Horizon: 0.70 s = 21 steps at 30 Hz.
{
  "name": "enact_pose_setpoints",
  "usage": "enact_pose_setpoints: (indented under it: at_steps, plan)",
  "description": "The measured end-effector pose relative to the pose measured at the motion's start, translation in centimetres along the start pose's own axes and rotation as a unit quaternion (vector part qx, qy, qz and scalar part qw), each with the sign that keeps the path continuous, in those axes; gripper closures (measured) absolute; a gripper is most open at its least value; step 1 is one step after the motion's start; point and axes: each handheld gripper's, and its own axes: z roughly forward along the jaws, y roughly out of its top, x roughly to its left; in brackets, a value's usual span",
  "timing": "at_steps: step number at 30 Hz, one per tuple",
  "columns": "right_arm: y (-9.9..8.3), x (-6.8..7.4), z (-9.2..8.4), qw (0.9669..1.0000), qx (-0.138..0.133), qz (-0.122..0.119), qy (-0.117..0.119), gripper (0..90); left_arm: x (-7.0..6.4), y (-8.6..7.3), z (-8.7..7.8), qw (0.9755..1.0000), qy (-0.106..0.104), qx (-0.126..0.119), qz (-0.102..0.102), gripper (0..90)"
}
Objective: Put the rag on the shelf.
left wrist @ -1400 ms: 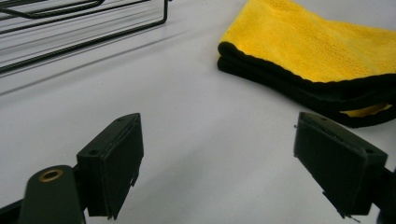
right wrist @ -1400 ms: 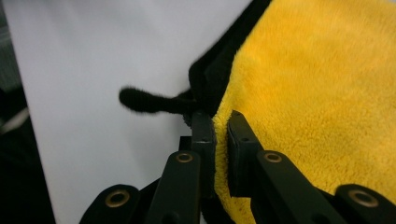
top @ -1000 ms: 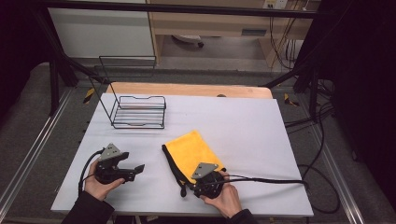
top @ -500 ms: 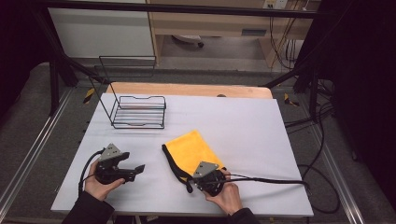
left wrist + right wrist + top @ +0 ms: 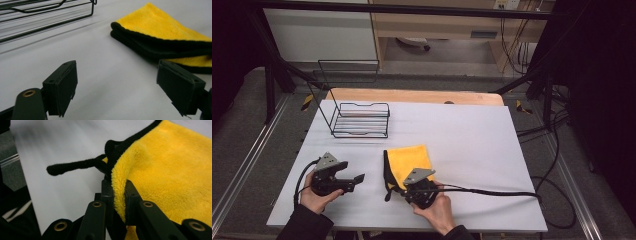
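The folded yellow fleece cloth with black edging [image 5: 409, 161] is lying on the white tabletop [image 5: 472, 145], near the person's edge and a little left of centre, well apart from the black wire rack [image 5: 360, 120] standing at the far left. The right gripper [image 5: 408, 189] is pinching the cloth's near edge, its jaws pressed together on a fold of the yellow pile [image 5: 119, 195], while a loose black strip of the trim [image 5: 72, 166] is trailing out to the left over the table. The left gripper [image 5: 358, 178] is resting in the person's left hand [image 5: 314, 196] just left of the cloth, its jaws spread wide with nothing between them.

The step looks like lifting or unfolding the cloth. To do it well, I'd say the right hand should be raising slowly and keeping its pinch deep in the pile, while the left is closing on the free black-edged corner nearest it, so the layers are not slipping apart.
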Motion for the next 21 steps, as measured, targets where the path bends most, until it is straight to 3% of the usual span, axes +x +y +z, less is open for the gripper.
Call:
enact_pose_setpoints:
  at_steps: [4, 7, 9, 10, 11, 14, 16, 19, 21]
  plan:
    - [0.4, 1.3, 1.2, 1.0, 0.006, 0.003, -0.003, 81.0, 0.2, 0.0, -0.1, 1.0, -0.001, -0.003, -0.007, 17.2]
    - [0.2, 1.4, 2.6, 0.9994, 0.02, 0.024, 0.012, 67.9, 0.2, 0.0, -0.2, 1.0, -0.001, -0.003, -0.008, 17.3]
    - [0.1, 1.3, 2.3, 0.9993, 0.006, 0.026, 0.027, 56.7, 0.1, 0.0, -0.1, 1.0, -0.003, -0.002, -0.007, 17.2]
    - [0.1, 1.3, 2.3, 0.9993, 0.006, 0.026, 0.027, 56.7, 0.1, 0.0, -0.1, 1.0, -0.001, -0.001, -0.005, 17.2]
    - [0.2, 1.1, 1.9, 0.9989, -0.006, 0.03, 0.034, 51.2, 0.1, 0.0, -0.1, 1.0, -0.001, 0.0, -0.005, 17.2]
    - [0.2, -1.0, 0.0, 0.9979, -0.043, 0.039, 0.028, 39.7, 0.0, 0.0, 0.1, 1.0, -0.007, 0.004, -0.005, 16.8]
    - [0.1, -1.7, -0.4, 0.9976, -0.05, 0.043, 0.023, 36.9, 0.0, 0.0, 0.1, 0.9999, -0.009, 0.004, -0.004, 16.7]
    - [-0.6, -4.4, -1.9, 0.996, -0.07, 0.054, 0.013, 25.1, -0.1, 0.2, 0.3, 0.9999, -0.015, 0.006, -0.003, 14.5]
    - [-0.9, -4.9, -2.2, 0.9957, -0.073, 0.057, 0.008, 22.3, -0.2, 0.4, 0.5, 0.9998, -0.017, 0.008, -0.002, 14.0]
